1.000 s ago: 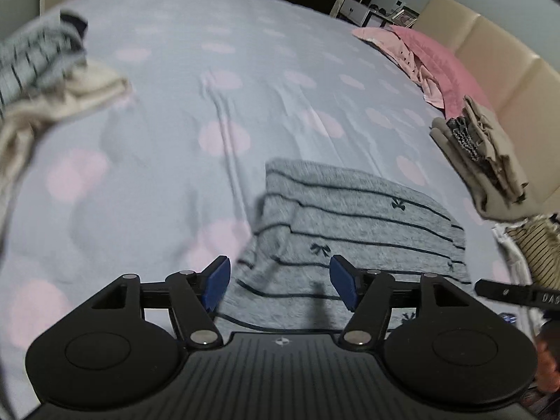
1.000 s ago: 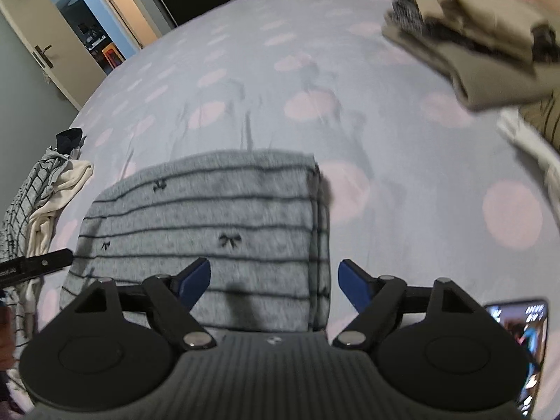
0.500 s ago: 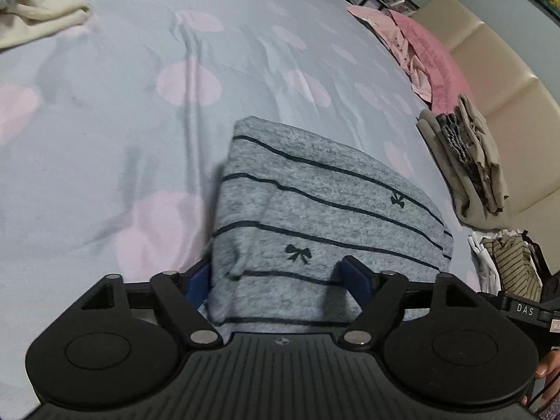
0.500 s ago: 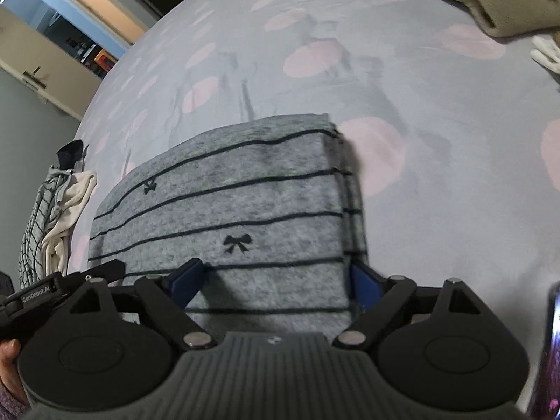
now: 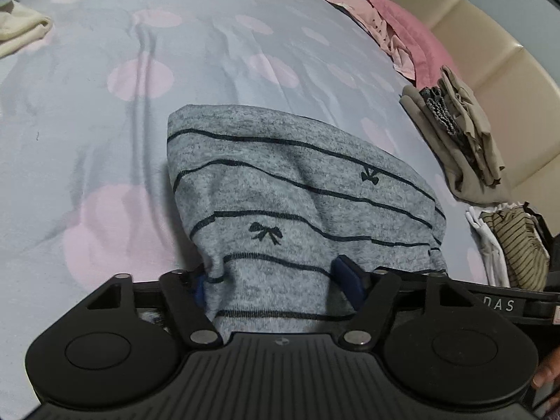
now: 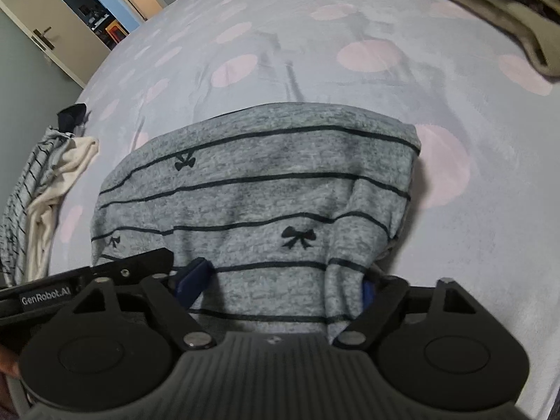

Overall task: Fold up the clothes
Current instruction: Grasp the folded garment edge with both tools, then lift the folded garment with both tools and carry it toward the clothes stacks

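Note:
A folded grey garment (image 5: 280,182) (image 6: 262,182) with thin dark stripes and small bows lies on the pale blue, pink-dotted bed sheet (image 5: 105,122). Its near edge is rucked up and bulges. My left gripper (image 5: 274,281) is at the near left corner, its blue pads wide apart with the thick cloth filling the gap and hiding the tips. At the near right corner, my right gripper (image 6: 280,285) stands just as wide, with cloth bunched against its right pad. Each gripper's side shows at the edge of the other's view.
A beige folded stack (image 5: 462,140) and an olive striped garment (image 5: 518,241) lie to the right by the cream headboard (image 5: 490,45). Pink clothes (image 5: 395,24) sit at the far right. Checked and cream clothes (image 6: 45,189) are heaped at the left edge.
Both grippers have come down and forward onto the garment's near edge. The cloth, flat a second ago, now fills the gaps between the fingers and bulges up. Finger spacing looks unchanged.

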{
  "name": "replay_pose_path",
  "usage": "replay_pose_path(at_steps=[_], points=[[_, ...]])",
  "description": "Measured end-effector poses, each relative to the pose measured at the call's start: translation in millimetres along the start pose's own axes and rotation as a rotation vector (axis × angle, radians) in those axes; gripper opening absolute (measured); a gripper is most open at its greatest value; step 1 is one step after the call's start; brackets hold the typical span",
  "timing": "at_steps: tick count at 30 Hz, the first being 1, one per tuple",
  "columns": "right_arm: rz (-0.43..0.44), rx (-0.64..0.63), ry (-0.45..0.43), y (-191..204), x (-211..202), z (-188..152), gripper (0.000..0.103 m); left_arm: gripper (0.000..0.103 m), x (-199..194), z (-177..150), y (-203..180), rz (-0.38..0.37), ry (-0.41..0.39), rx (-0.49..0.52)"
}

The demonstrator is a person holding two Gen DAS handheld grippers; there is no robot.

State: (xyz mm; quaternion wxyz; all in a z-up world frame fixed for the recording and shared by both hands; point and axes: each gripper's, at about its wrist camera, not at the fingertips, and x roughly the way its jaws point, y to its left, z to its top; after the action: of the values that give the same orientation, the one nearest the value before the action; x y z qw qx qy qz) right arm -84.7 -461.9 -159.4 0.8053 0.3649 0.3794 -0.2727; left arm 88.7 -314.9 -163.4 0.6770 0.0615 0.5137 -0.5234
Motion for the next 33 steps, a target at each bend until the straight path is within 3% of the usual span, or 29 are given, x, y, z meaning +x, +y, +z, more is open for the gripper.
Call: replay_pose_path(at_steps=[2, 6, 12, 33], points=[[-0.007, -0.003, -0.016, 2, -3, -2, 0.065, 0.049, -3, -2, -3, 0.002, -0.012, 0.001], [-0.003, 0.002, -0.04, 4, -7, -5, 0.051, 0.042, -9, -6, -8, 0.005, -0.035, 0.002], [0.006, 0.018, -0.084, 6, -17, -12, 0.041, 0.036, -19, -11, -17, 0.009, -0.07, 0.007], [0.125, -0.056, -0.247, 11, -110, -32, 0.038, 0.035, -98, -32, -62, -0.056, -0.224, 0.074]])
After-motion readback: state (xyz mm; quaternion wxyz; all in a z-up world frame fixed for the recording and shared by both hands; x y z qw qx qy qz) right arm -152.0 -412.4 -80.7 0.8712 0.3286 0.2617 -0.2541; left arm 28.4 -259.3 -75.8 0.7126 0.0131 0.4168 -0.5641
